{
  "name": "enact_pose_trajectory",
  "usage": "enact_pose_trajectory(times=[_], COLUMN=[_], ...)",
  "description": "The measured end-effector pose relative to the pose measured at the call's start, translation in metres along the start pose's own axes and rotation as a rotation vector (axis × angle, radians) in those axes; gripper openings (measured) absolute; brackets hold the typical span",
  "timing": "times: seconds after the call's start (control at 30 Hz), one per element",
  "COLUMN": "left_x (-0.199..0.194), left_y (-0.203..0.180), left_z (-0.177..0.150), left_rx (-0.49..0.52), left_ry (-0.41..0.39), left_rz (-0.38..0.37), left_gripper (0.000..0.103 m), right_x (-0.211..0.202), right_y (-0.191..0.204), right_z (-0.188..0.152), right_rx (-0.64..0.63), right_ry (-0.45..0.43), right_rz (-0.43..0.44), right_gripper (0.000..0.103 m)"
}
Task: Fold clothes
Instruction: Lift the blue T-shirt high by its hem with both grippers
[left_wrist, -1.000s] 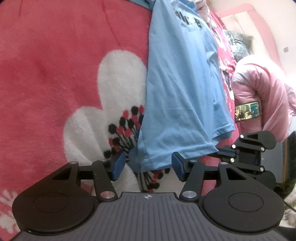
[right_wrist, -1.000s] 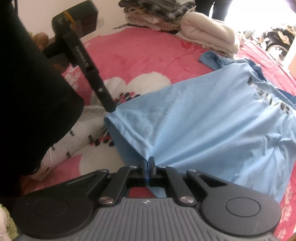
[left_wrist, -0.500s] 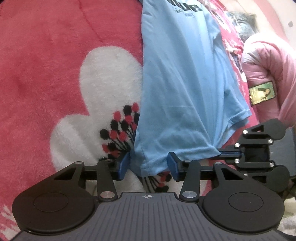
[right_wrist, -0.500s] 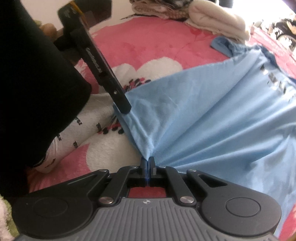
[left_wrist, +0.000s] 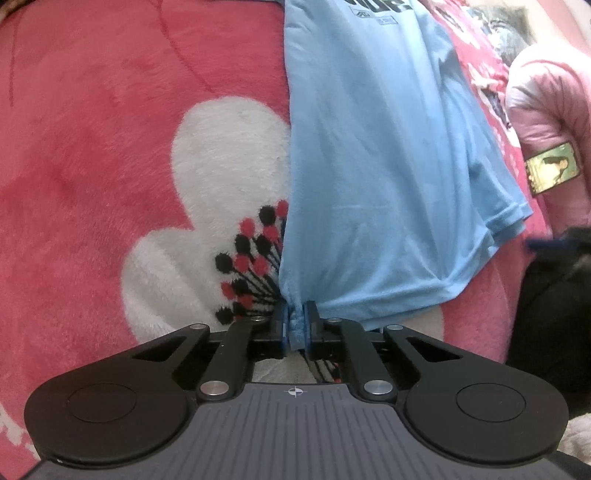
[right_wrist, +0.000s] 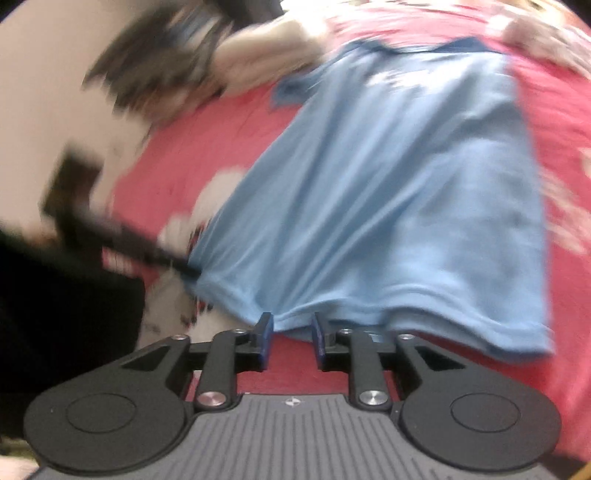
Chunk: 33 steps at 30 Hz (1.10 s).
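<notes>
Both tongs meet the blue shirt (left_wrist: 373, 155) hem; right tongs (right_wrist: 290, 338) opening.

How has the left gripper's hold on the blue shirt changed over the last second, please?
Yes, changed: the left gripper was open around the blue shirt's hem corner; now it is shut on it, beside the white flower.

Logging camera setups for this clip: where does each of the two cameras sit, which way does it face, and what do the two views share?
Left wrist: sits on the left gripper, looks down along its fingers at the blue T-shirt on the pink flowered blanket; pads pinch the shirt's hem corner.
Right wrist: sits on the right gripper, faces up the shirt from its hem; jaws opening, the hem at their tips, nothing pinched; picture blurred.
Shared: shirt, blanket; the left gripper also shows in the right view, on the shirt's corner.
</notes>
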<state>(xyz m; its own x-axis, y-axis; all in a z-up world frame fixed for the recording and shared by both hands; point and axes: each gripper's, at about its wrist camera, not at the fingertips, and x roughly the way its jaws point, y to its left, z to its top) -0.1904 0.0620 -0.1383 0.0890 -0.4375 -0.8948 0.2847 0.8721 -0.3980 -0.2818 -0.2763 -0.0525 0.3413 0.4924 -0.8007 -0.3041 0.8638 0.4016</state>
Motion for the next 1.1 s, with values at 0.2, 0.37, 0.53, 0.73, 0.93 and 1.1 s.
enact_pose_trajectory(times=[0.2,0.37,0.53,0.73,0.93,1.1], left_x=[0.001,0.004,0.008,0.010,-0.019,-0.102], left_y=[-0.010,-0.016,-0.015,-0.019,-0.007,0.017], left_z=[0.001,0.004,0.005,0.007,0.007,0.043], left_rx=[0.060,0.059,0.006,0.053,-0.005,-0.147], left_ry=[0.002,0.006,0.003,-0.001,-0.061,-0.315], left_rz=[0.039,0.054,0.052,0.060,-0.003,-0.121], left_gripper=[0.006,0.006,0.006,0.006,0.003,0.003], right_x=[-0.057,-0.039,0.003,0.022,-0.019,-0.085], right_y=[-0.094,-0.154,-0.180,-0.178,-0.154,-0.135], right_z=[0.011,0.011,0.009,0.003,0.003,0.029], right_rx=[0.404,0.661,0.760,0.771,0.797,0.766], right_ry=[-0.092,-0.052,0.064,0.111,-0.078,-0.330], right_rz=[-0.026,-0.053,-0.074,0.004,0.084,0.158], right_gripper=[0.041,0.042,0.042,0.007,0.003,0.003])
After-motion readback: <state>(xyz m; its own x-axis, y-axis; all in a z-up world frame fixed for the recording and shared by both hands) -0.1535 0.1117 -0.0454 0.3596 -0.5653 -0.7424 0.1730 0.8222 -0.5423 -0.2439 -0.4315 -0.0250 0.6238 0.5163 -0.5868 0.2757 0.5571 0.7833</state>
